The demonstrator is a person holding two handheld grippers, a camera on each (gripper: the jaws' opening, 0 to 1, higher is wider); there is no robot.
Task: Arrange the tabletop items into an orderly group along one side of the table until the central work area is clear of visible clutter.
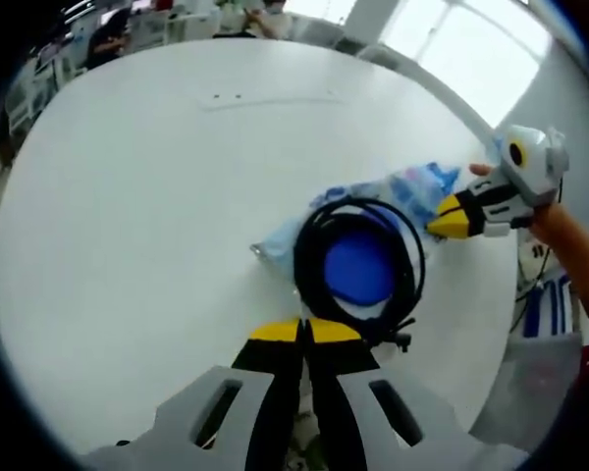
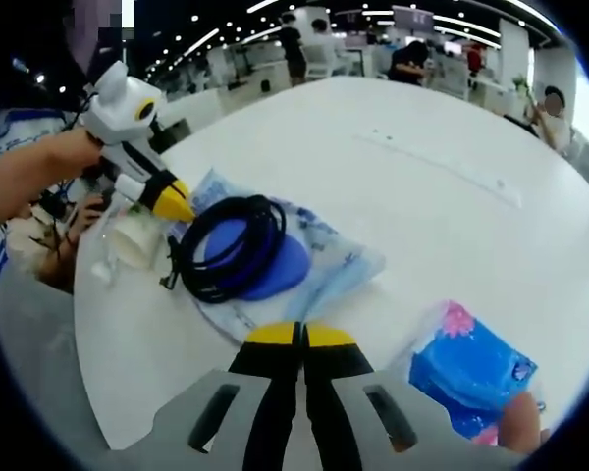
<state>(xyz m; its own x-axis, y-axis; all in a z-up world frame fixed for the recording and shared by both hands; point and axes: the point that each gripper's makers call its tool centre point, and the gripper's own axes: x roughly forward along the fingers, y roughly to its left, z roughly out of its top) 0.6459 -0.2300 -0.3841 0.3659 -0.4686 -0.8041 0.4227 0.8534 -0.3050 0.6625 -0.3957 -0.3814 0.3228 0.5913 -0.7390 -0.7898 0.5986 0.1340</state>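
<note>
Coiled black cable [image 1: 358, 257] lying on a blue round pad [image 1: 358, 270] atop a crinkled blue-printed plastic bag [image 1: 412, 191], near the white round table's [image 1: 157, 196] edge. Left gripper [image 1: 304, 332] clenched, empty, just short of the cable. Right gripper [image 2: 300, 337] likewise clenched, empty. Blue floral tissue packet [image 2: 471, 368] well apart from the cable.

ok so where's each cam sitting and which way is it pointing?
Left gripper view: rides the left gripper, looking along its shut jaws over the white table at a black cable coil on a plastic bag; right gripper and forearm enter.
Right gripper view: rides the right gripper, facing that coil from the opposite side; left gripper in a hand.
Shared: coil, bag, table.
</note>
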